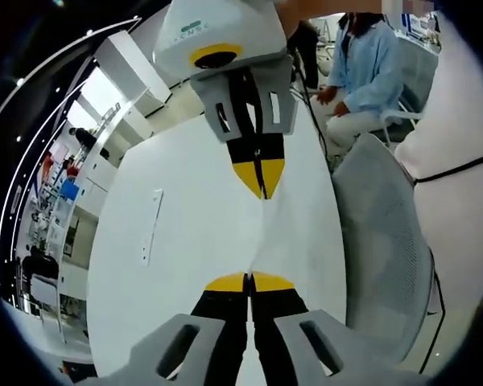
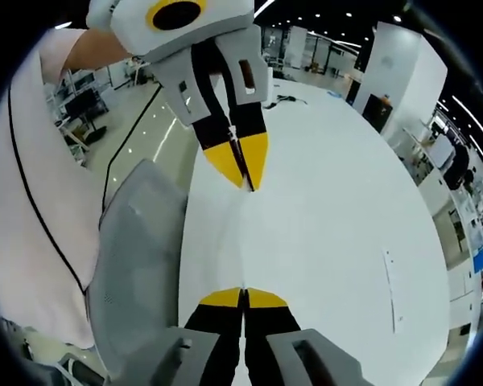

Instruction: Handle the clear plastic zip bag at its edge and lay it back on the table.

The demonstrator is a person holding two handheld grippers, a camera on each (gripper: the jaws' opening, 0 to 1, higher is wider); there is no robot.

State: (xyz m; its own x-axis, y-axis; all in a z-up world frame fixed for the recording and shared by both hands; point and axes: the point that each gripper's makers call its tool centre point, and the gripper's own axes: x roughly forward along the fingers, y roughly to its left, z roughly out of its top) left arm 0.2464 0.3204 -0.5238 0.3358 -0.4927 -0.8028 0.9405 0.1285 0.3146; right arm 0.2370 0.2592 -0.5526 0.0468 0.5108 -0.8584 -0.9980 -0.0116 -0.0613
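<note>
My zip bag (image 1: 262,233) is nearly invisible in the left gripper view, clear film against the white table (image 1: 193,241); I can't trace its outline, only a faint crease between the two gripper tips. Same in the right gripper view: bag (image 2: 243,241) edges can't be told. My left gripper (image 1: 248,281) has its base cut off by the picture's bottom edge; my right gripper (image 2: 243,296) likewise. The small strip (image 1: 151,227) lying toward the table's far side is too small to identify. The mesh chair (image 1: 386,241) is cut off low. The seated person (image 1: 362,72) beyond the table's end is cropped at the top.
</note>
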